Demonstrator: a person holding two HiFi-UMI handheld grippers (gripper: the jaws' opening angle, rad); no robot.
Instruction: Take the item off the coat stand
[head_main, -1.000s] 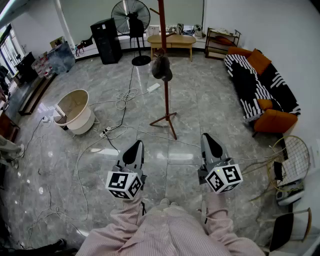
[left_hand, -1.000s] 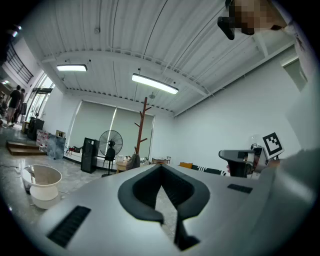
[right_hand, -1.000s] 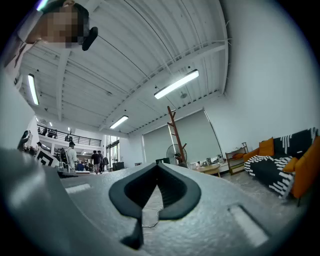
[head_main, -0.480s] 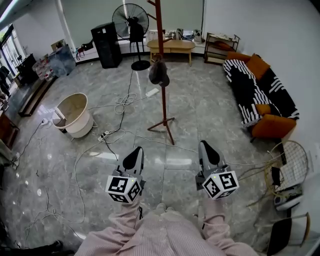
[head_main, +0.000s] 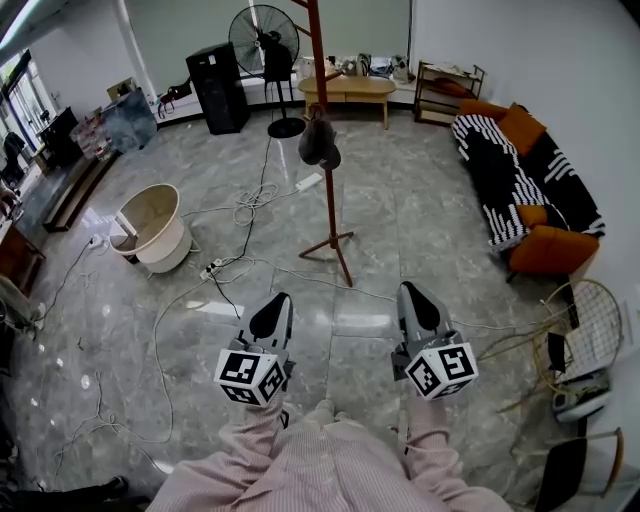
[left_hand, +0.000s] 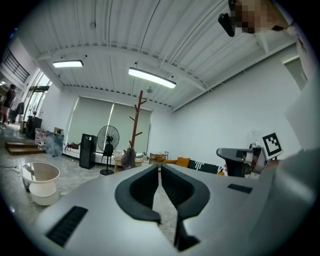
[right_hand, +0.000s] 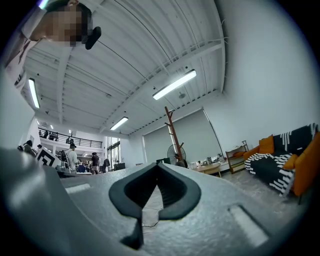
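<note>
Head view looks steeply down on a grey tiled floor (head_main: 420, 230), where the red-brown coat stand (head_main: 331, 200) is upright on its splayed feet ahead of the person. A dark grey item (head_main: 319, 143), soft and slumped, hangs from a peg partway up the coat stand, against the left side of its pole. The left gripper (head_main: 272, 300) and the right gripper (head_main: 413, 292) are held side by side on the near side of the coat stand, both pointing towards it. They are well apart from the stand and from the item. Striped pink sleeves (head_main: 300, 460) reach to the marker cubes at the grippers' backs.

Left gripper view shows its black fingers (left_hand: 142, 187) closed together with nothing between them. The coat stand is far beyond their tips, with the item hanging low on it. Right gripper view shows its fingers (right_hand: 175, 192) likewise meeting at the tips and empty, the coat stand far ahead of them.

Left of the coat stand a beige tub (head_main: 152, 225) sits on the floor, and loose cables (head_main: 245, 205) trail between it and the stand's feet. Behind the coat stand is a pedestal fan (head_main: 264, 40), and behind and left of it a black cabinet (head_main: 220, 88). Right of the coat stand, along the wall, is a black-and-white striped sofa (head_main: 500, 170) with orange cushions
</note>
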